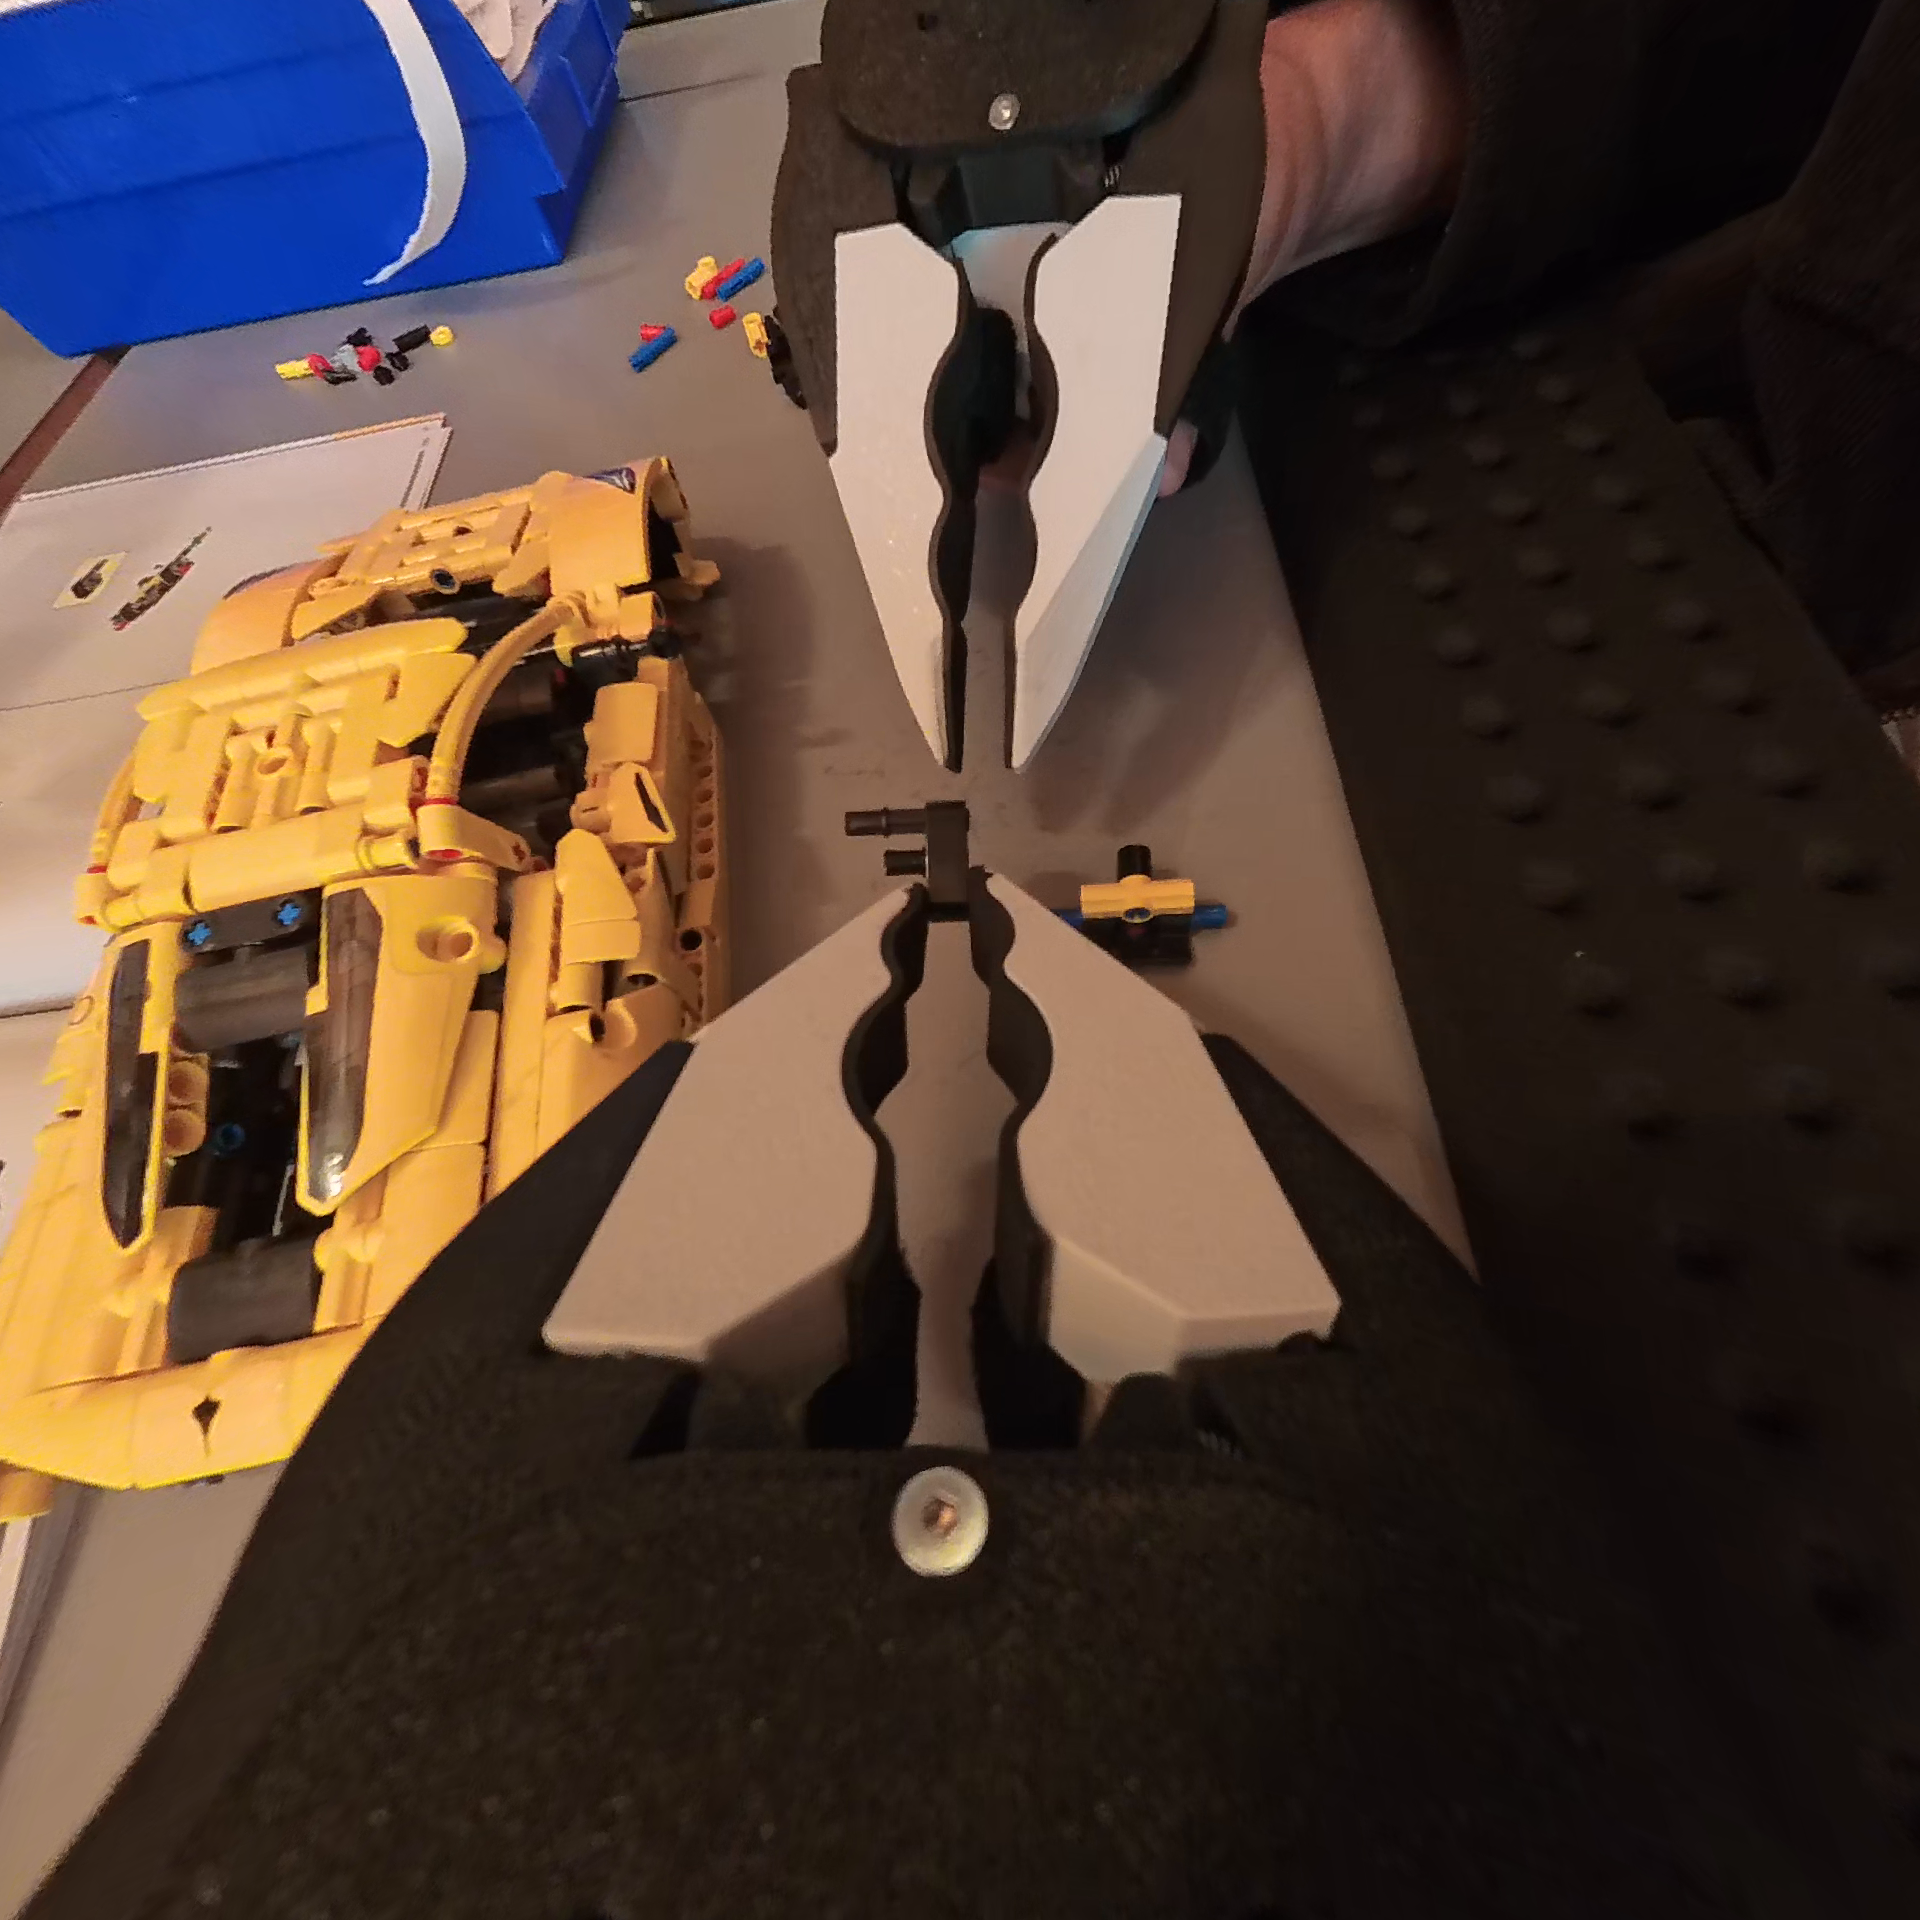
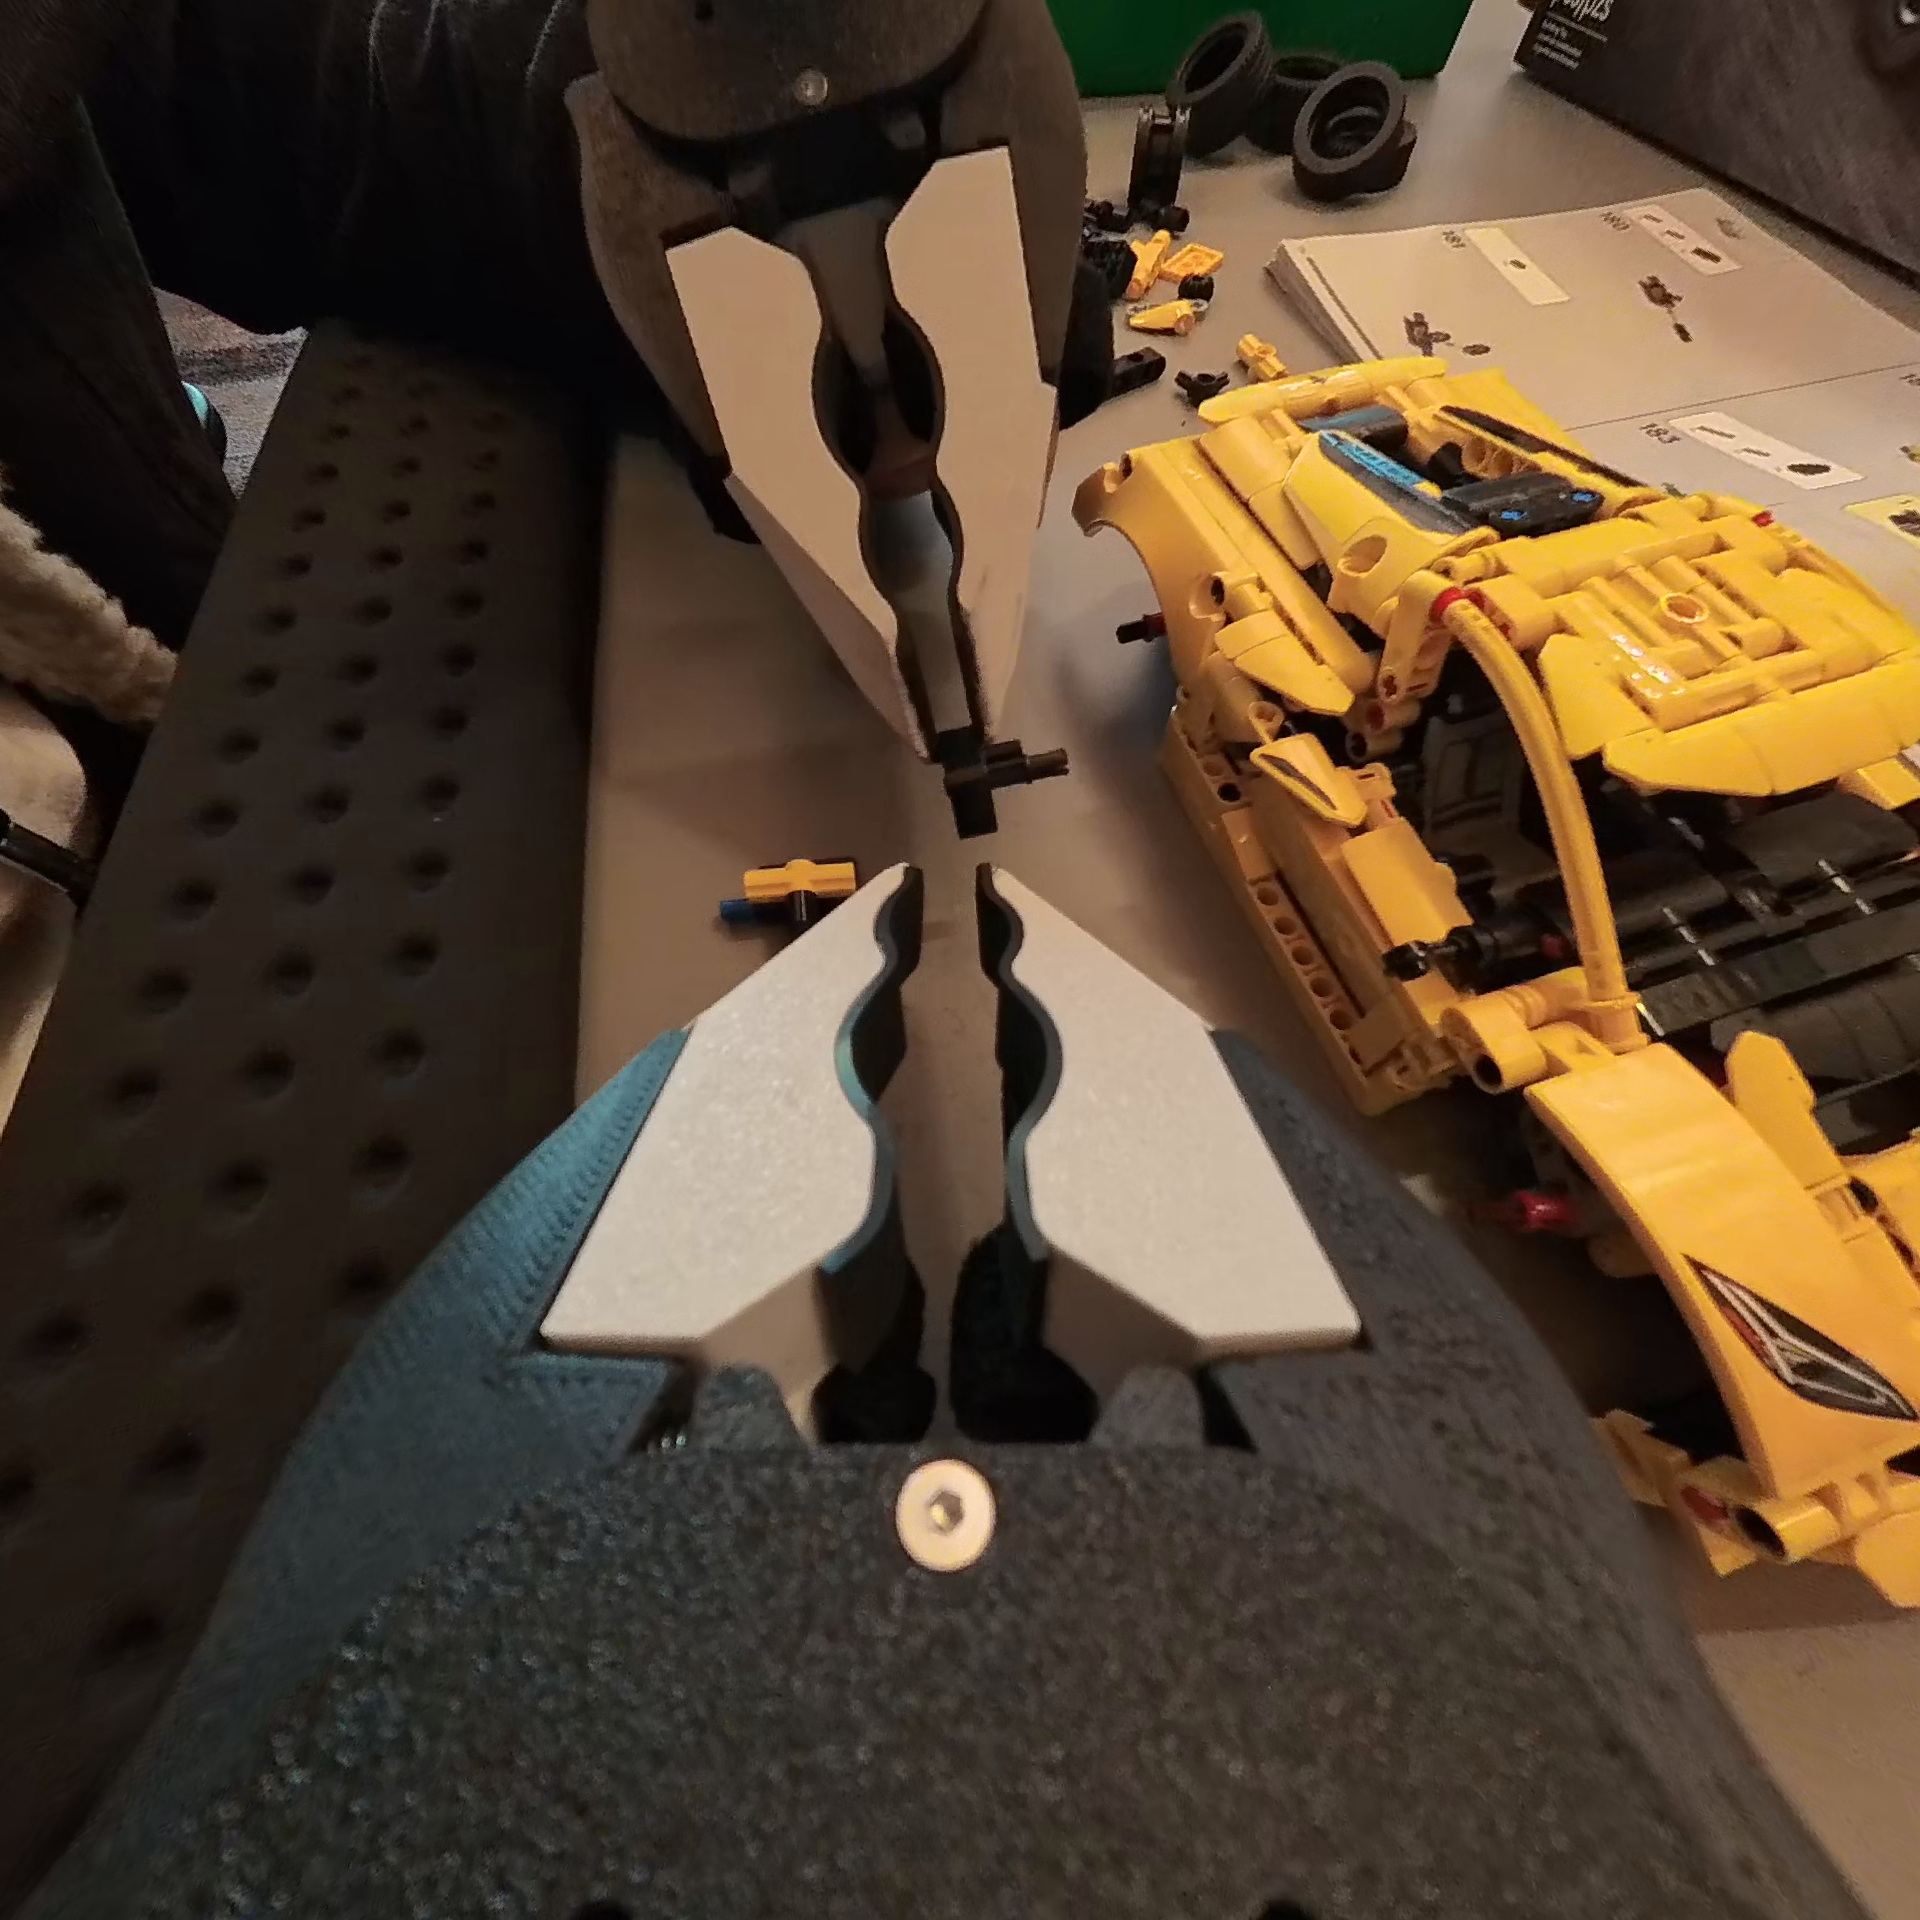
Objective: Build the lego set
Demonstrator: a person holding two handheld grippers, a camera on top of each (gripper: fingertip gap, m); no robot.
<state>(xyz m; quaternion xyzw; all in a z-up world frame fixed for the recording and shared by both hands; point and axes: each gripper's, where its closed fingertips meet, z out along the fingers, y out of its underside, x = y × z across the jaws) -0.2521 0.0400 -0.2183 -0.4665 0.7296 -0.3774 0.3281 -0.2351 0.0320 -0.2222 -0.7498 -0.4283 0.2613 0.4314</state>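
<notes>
The big yellow brick-built sports car [image 1: 343, 966] fills the left of my left wrist view, its body mostly assembled, though no wheels show on it. My left gripper [image 1: 943, 902] is clenched on a small black connector piece with pegs [image 1: 928, 847] at frame centre. My right gripper [image 2: 948, 878] faces it, slightly parted and empty. A small yellow-and-blue sub-assembly [image 1: 1138, 902] waits just beside. Loose black tyres [image 2: 1340, 130], upper right of the right view, remain unfitted.

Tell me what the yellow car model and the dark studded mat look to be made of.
Yellow car model: hard glossy plastic, judging by sharp light glints on its moulded panels. Dark studded mat: matte, likely rubber or soft plastic; no shine, regular raised bumps. Uncertain.
</notes>
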